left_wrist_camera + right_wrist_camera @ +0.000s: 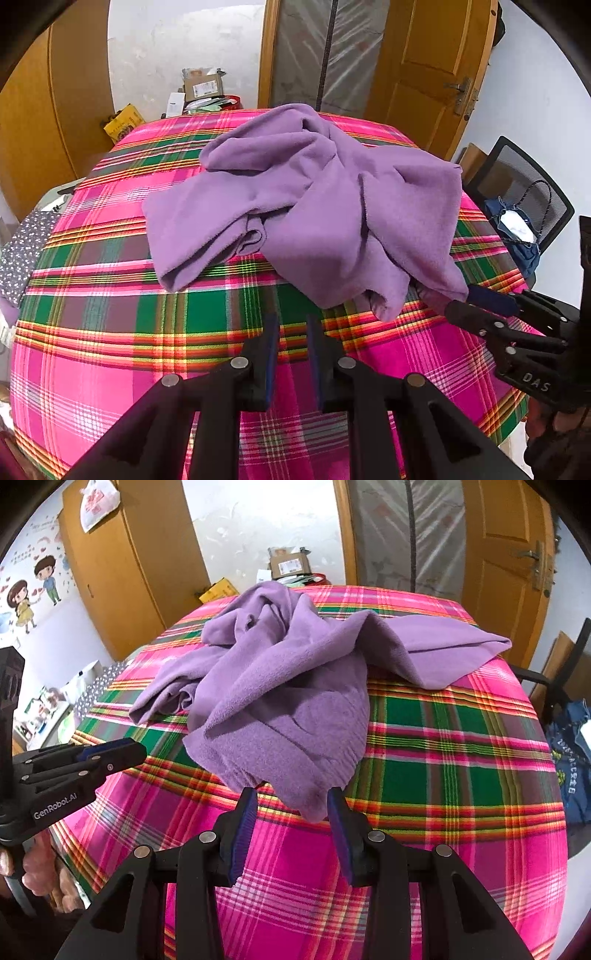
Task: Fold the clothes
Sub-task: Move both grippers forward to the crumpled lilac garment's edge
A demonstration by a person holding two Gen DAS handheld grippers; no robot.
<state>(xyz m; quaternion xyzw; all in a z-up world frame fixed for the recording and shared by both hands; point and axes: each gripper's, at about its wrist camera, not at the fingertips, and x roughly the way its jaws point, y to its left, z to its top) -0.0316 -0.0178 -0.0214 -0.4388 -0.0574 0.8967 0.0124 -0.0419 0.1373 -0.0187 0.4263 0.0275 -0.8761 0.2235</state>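
A crumpled purple fleece garment [314, 206] lies in a heap on the table covered with a pink and green plaid cloth [110, 332]; it also shows in the right wrist view [280, 701]. My left gripper [291, 325] hovers just short of the garment's near edge, its jaws a narrow gap apart and empty. My right gripper [291, 801] is open, with the garment's near corner lying between its fingers; it shows in the left wrist view [458, 299] at the garment's right corner. The left gripper shows at the left of the right wrist view [122, 753].
A black mesh chair [524, 192] with a blue bag [517, 236] stands right of the table. Cardboard boxes [203, 88] sit on the floor behind it. Wooden doors [424, 55] and a wardrobe [129, 561] line the back wall. A patterned cloth [26, 243] lies left.
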